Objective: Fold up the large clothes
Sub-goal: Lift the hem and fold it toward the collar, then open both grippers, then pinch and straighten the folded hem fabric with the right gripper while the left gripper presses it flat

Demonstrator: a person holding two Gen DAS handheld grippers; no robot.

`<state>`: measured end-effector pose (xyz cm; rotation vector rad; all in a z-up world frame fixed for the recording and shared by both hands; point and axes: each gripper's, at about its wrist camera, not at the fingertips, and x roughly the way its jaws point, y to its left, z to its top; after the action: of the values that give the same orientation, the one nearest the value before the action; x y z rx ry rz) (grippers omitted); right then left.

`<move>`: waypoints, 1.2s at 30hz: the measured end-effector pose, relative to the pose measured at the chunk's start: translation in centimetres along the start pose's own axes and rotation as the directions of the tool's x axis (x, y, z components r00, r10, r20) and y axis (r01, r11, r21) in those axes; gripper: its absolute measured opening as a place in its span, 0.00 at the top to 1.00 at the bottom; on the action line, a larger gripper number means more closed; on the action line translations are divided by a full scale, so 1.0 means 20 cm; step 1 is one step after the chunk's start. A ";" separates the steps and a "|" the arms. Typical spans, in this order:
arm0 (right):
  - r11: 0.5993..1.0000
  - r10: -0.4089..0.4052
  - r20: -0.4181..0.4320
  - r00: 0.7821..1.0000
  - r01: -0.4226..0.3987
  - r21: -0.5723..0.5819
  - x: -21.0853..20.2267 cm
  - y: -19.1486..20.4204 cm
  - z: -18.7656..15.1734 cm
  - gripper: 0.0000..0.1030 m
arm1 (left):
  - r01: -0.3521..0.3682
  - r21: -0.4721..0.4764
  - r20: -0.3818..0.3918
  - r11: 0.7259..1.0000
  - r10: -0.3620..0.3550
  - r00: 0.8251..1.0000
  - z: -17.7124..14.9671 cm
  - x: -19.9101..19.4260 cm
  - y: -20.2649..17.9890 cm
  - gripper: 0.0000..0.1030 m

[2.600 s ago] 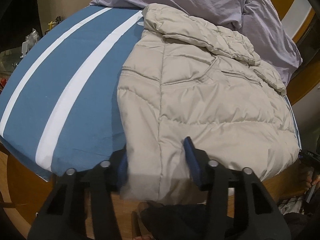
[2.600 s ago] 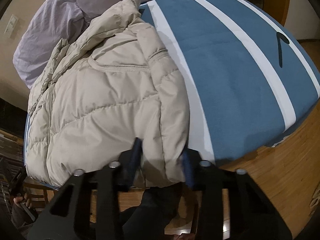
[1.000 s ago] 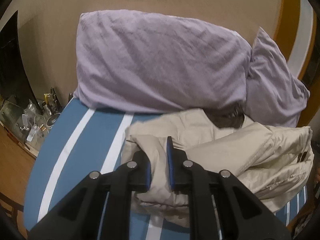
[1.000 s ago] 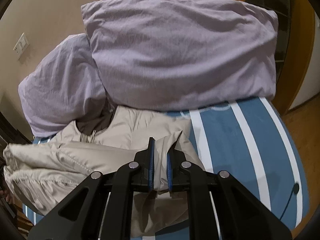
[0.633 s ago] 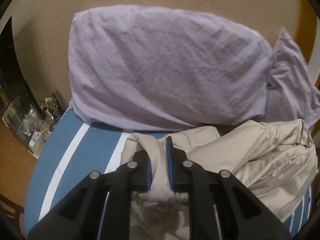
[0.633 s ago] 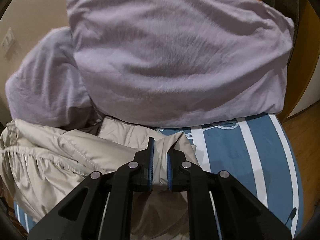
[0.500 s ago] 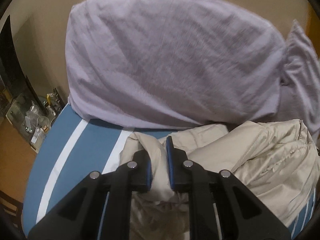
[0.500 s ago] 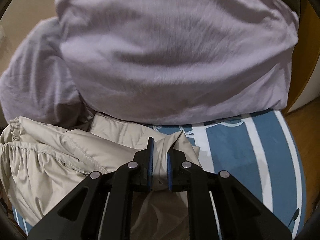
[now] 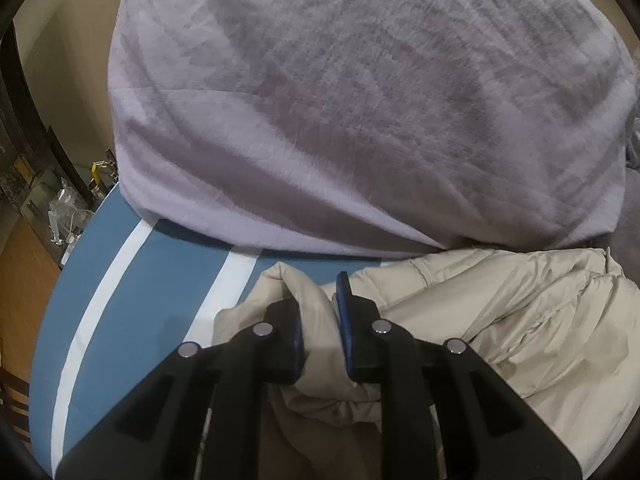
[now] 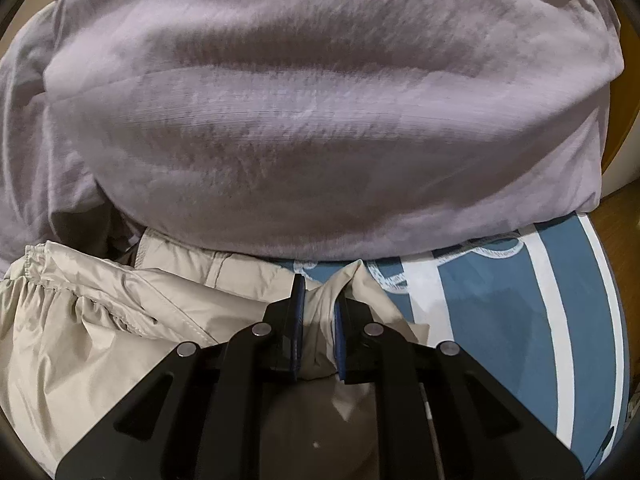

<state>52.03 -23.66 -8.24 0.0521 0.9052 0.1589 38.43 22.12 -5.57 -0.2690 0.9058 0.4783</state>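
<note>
Since 2.6 s back, the beige puffer jacket [image 9: 500, 312] has gone from lying flat along the bed to being doubled over: both grippers have carried its hem end up the bed to the collar end, right under the lilac pillow [image 9: 360, 112]. In the last second both views have dropped lower and closer to the pillow, so the carried edge is being laid down on the upper half. That reads as the lengthwise fold nearly made, with only the release and a smoothing left.

The left gripper [image 9: 320, 320] has its jaws pinched on a rolled bunch of jacket fabric; they have just been easing apart a touch, yet the cloth is between the blue pads [image 9: 344, 320] and still pressed. The right gripper [image 10: 318, 320] is likewise clamped narrow on a peaked tuck of the same jacket [image 10: 100, 320], near its other corner.

The jacket is quilted, with a slightly glossy shell, stitched channels and a gathered, elasticated edge on the side away from the stripes; it lies in soft, puffy heaps rather than crisp layers. The pillow is matte, crinkled cotton, plump and rounded. Beneath, the blue sheet [image 10: 500, 320] with white stripes lies smooth and taut
</note>
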 end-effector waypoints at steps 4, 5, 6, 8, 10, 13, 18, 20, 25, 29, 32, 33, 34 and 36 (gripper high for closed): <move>1.000 0.008 -0.017 1.000 -0.008 0.016 0.01 0.00 0.00 0.81 | 0.006 -0.042 -0.030 0.999 -0.007 1.000 0.01 0.07 0.00 0.79; 1.000 0.017 -0.021 1.000 -0.017 0.026 0.00 -0.01 0.00 0.76 | 0.016 -0.052 -0.034 0.999 -0.017 0.999 0.01 0.07 0.01 0.77; 0.999 0.024 -0.024 0.999 -0.023 0.033 -0.02 -0.02 0.01 0.71 | 0.027 -0.058 -0.036 0.998 -0.029 0.999 0.01 0.06 0.02 0.74; 0.999 0.021 -0.009 1.000 -0.020 0.045 -0.08 -0.04 0.02 0.36 | 0.048 -0.067 -0.040 0.997 -0.050 0.998 0.01 0.04 0.04 0.68; 0.999 0.013 0.041 0.999 -0.015 0.042 -0.17 -0.05 0.02 0.30 | 0.028 -0.069 -0.025 0.997 -0.030 0.999 0.01 0.00 0.05 0.42; 0.999 0.044 0.061 0.997 -0.045 0.015 -0.27 -0.03 0.03 0.30 | -0.038 -0.042 0.052 0.998 0.040 0.998 0.01 -0.11 0.05 0.16; 0.990 0.134 0.032 0.990 -0.133 -0.052 -0.33 0.12 0.01 0.30 | -0.003 -0.019 0.071 1.000 0.004 0.997 0.00 -0.22 0.00 0.17; 0.980 0.178 0.000 0.984 -0.177 -0.090 -0.32 0.23 -0.02 0.31 | 0.025 -0.002 0.082 1.000 -0.025 0.996 -0.02 -0.26 -0.06 0.16; 0.960 0.183 -0.059 0.981 -0.192 -0.204 -0.26 0.46 -0.09 0.31 | 0.113 0.053 0.093 0.992 -0.117 0.989 -0.08 -0.34 -0.23 0.16; 0.956 0.147 -0.118 0.982 -0.171 -0.239 -0.16 0.53 -0.16 0.67 | 0.151 0.111 0.092 0.982 -0.161 0.983 -0.12 -0.36 -0.35 0.16; 0.956 0.151 -0.121 0.981 -0.176 -0.236 -0.13 0.54 -0.21 0.89 | 0.169 0.138 0.085 0.976 -0.181 0.980 -0.14 -0.37 -0.43 0.16; 0.956 0.154 -0.117 0.981 -0.178 -0.234 -0.14 0.53 -0.20 0.91 | 0.170 0.145 0.082 0.975 -0.184 0.980 -0.15 -0.37 -0.45 0.16; 0.956 0.159 -0.113 0.981 -0.181 -0.232 -0.15 0.52 -0.19 0.95 | 0.175 0.151 0.077 0.973 -0.188 0.979 -0.15 -0.36 -0.47 0.16; 0.957 0.163 -0.084 0.983 -0.178 -0.228 -0.17 0.52 -0.15 0.96 | 0.181 0.155 0.071 0.971 -0.193 0.979 -0.16 -0.36 -0.50 0.16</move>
<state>46.48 -14.06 -6.22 -0.0960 0.9408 0.4299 37.50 10.15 -1.32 -0.1946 0.8187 0.2445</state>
